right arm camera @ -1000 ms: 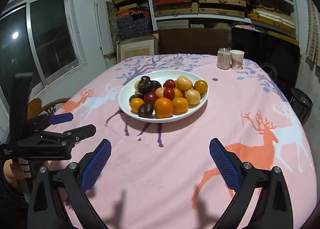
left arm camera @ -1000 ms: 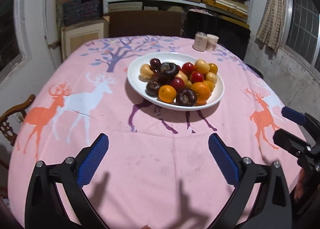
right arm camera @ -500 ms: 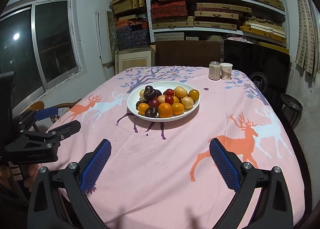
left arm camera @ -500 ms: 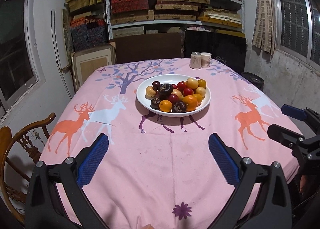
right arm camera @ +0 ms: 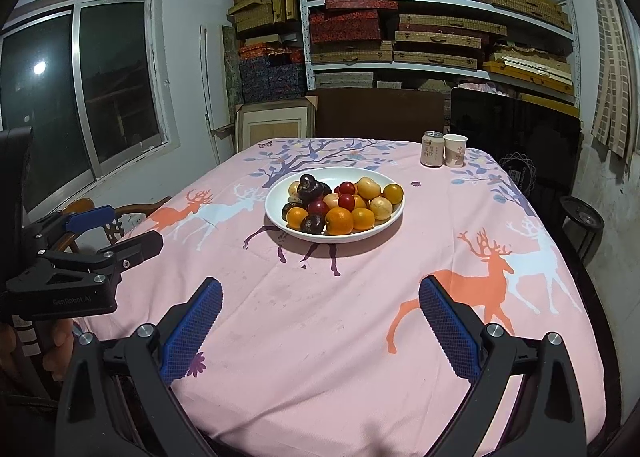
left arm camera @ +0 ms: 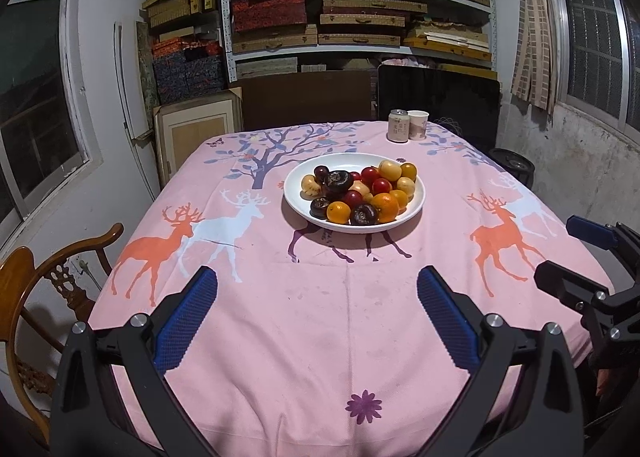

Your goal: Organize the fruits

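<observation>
At 9 o'clock in the left wrist view a wooden chair (left arm camera: 48, 289) stands just off the table's left edge, and the pink deer tablecloth (left arm camera: 320, 317) drapes over the near edge at 6 o'clock. The left gripper (left arm camera: 316, 309) hangs above that near edge with its blue pads spread wide and nothing between them. Bare cloth runs from the pads toward 12 o'clock up to the white plate (left arm camera: 416, 201), which sits near the middle of the table, well apart from the fingers. The fruits (left arm camera: 360, 193) are heaped on the plate: oranges at the near rim, dark purple ones toward 10 o'clock, red and yellow ones toward 1 o'clock. Beyond, at 1 o'clock, a can (left arm camera: 399, 126) and a paper cup (left arm camera: 418, 125) stand touching or nearly so by the far edge.

In the right wrist view the left gripper appears at 9 o'clock, off the table's left side. The right gripper (right arm camera: 320, 317) is likewise wide open and empty over the near edge. The plate lies at 12 o'clock from it, across open cloth; the orange-and-white deer print fills the stretch toward 3 o'clock, where the cloth falls off the right edge.
</observation>
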Available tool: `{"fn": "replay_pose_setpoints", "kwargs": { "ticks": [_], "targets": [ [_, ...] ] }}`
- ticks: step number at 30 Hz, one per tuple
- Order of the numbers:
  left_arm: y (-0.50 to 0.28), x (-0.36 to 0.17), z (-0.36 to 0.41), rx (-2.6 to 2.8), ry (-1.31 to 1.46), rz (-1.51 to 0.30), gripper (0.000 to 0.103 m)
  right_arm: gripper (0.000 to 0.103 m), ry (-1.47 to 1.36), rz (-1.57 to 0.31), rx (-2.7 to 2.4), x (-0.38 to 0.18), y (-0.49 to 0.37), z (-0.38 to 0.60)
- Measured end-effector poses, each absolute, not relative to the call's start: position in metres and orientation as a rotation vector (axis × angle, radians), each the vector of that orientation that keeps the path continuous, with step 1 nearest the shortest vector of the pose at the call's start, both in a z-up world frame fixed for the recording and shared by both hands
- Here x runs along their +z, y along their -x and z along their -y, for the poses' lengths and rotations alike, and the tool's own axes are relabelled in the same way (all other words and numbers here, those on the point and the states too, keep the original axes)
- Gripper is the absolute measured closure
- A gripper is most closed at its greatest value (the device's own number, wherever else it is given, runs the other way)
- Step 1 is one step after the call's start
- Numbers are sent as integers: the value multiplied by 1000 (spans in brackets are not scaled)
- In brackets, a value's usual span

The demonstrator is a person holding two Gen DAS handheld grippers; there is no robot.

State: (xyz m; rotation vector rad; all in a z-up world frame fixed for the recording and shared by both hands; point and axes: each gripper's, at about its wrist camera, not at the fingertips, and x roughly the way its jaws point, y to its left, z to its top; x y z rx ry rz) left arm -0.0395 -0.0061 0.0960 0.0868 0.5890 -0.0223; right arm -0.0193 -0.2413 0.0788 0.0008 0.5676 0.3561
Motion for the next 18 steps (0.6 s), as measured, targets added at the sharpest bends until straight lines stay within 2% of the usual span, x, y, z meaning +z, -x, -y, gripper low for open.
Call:
{"fn": "replay_pose_setpoints", "kwargs": {
  "ticks": [18],
  "targets": [
    [31,96,0,4,-65,-594,5,4,-21,-575,343,76,20,247]
  ]
}}
